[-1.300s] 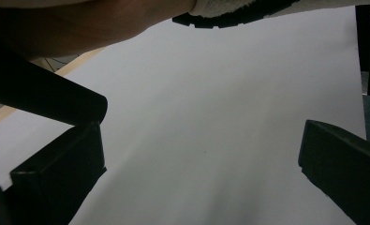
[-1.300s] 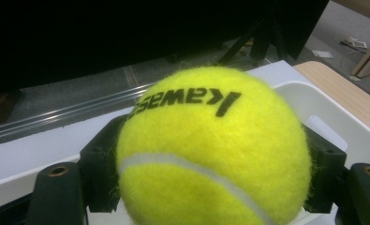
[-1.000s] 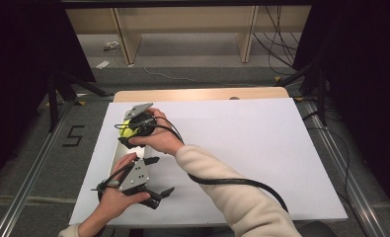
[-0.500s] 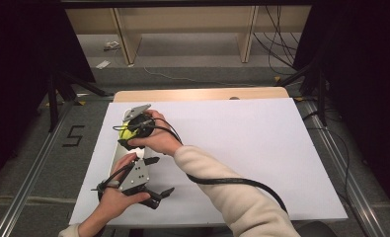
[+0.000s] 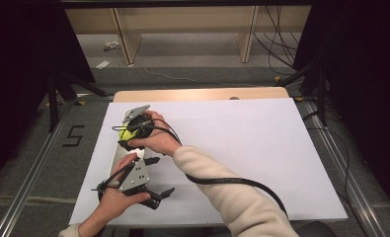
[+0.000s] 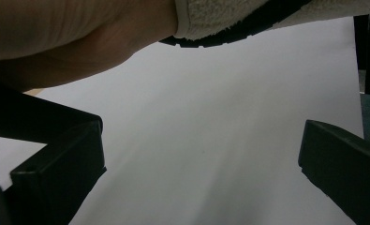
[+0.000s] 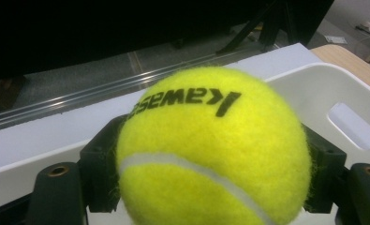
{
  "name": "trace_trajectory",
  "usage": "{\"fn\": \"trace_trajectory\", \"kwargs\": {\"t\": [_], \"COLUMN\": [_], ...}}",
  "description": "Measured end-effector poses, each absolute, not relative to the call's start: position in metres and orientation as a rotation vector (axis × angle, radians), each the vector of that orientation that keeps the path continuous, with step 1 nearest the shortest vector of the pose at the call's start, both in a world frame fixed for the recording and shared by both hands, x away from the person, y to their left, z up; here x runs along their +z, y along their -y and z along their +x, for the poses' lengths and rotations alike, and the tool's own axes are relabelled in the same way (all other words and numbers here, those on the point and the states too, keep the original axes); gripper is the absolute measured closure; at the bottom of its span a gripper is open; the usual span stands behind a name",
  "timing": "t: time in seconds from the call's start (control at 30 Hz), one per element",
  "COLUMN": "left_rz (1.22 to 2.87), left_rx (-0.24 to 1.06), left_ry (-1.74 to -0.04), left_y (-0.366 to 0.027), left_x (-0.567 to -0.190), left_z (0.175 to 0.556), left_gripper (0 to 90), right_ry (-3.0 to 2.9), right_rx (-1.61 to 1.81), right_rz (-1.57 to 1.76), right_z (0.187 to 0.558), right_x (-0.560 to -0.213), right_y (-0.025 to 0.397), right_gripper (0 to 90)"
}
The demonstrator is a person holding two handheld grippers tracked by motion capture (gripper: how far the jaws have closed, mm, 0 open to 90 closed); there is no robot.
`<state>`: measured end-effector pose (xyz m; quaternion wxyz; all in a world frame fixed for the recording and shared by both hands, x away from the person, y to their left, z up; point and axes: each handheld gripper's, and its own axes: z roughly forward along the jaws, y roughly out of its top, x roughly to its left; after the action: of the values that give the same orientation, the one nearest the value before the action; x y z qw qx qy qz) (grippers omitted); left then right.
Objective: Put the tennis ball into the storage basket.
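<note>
One tennis ball (image 7: 213, 147) clamped in right gripper (image 5: 129, 134), one white tray (image 7: 356, 117), left gripper (image 5: 158, 177) spread.

The right arm wore a cream fleece sleeve (image 5: 232, 197) with a ribbed cuff. A thick black cable (image 5: 232, 181) trailed beside that sleeve. Each claw was black with blocky jaws; the left claw (image 5: 153, 180) carried a grey three-cornered plate (image 5: 136, 174) with small screws.

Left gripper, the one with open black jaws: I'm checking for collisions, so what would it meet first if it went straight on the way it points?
Probably nothing on the table: ahead of the left gripper lies bare white table surface. The person's right forearm in a cream fleece sleeve crosses above that line; depth is unclear, so it might brush it.
</note>
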<state>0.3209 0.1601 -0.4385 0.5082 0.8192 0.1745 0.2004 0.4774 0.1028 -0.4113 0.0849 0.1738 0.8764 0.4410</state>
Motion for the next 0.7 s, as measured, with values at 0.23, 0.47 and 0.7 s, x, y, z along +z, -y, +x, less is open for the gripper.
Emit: {"fn": "trace_trajectory", "kwargs": {"t": [0.23,0.47,0.7], "left_rz": [1.974,1.975,1.976], "left_rx": [0.483,0.482,0.482], "left_ry": [-0.42,-0.419,-0.418], "left_y": [-0.1602,-0.16,-0.1598], "left_x": [-0.4385,-0.4386,-0.4386], "left_z": [0.3209,0.3208,0.3207], "left_gripper": [0.0,0.0,0.0], "right_ry": [-2.625,-2.634,-2.644], "right_rx": [1.309,1.302,1.3], "right_rz": [0.521,0.522,0.528], "right_z": [0.4772,0.4771,0.4771], "right_x": [-0.4152,-0.4173,-0.4201], "right_y": [-0.1057,-0.1058,-0.1058], "right_gripper": [26.2,26.1,26.0]}}
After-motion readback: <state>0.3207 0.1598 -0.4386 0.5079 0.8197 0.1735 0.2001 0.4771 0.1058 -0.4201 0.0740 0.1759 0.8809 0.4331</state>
